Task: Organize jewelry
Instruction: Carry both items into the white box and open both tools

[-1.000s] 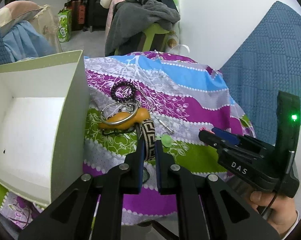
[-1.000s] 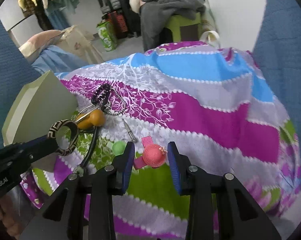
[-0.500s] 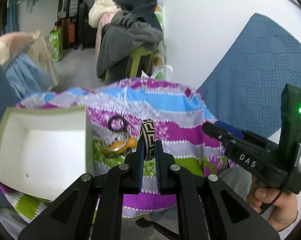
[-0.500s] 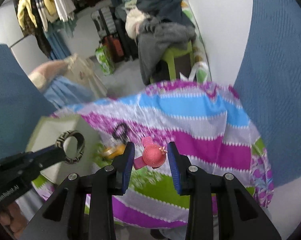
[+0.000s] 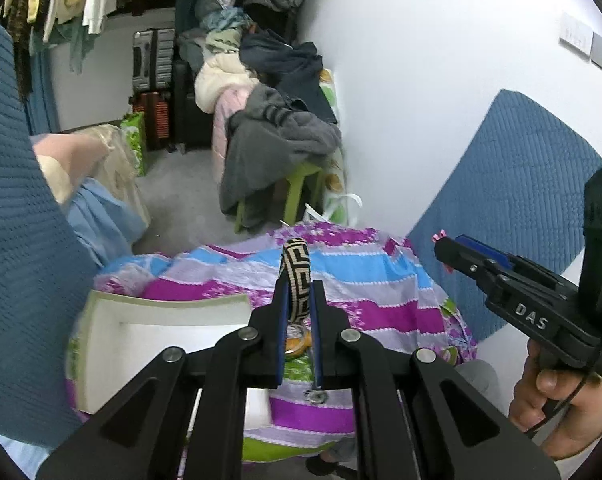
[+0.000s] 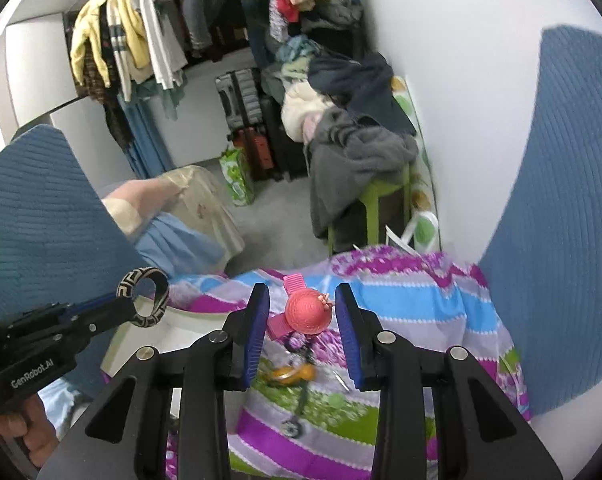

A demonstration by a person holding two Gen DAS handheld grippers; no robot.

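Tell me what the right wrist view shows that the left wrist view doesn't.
Only the right wrist view shows the pink hat clip between the right gripper fingers, whole, plus the bangle's open ring shape. Only the left wrist view shows the bangle edge-on in the left gripper, and the box interior. Both show the striped cloth and the orange piece.

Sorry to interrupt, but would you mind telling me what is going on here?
A person is sorting jewelry with a handheld tool in each hand. The left tool is clamped on a black-and-cream patterned bangle, and the right tool holds a pink hat-shaped hair clip. Both are lifted above the striped floral cloth, where an orange piece and other bits lie. The white box sits below the left tool, with nothing visible inside.
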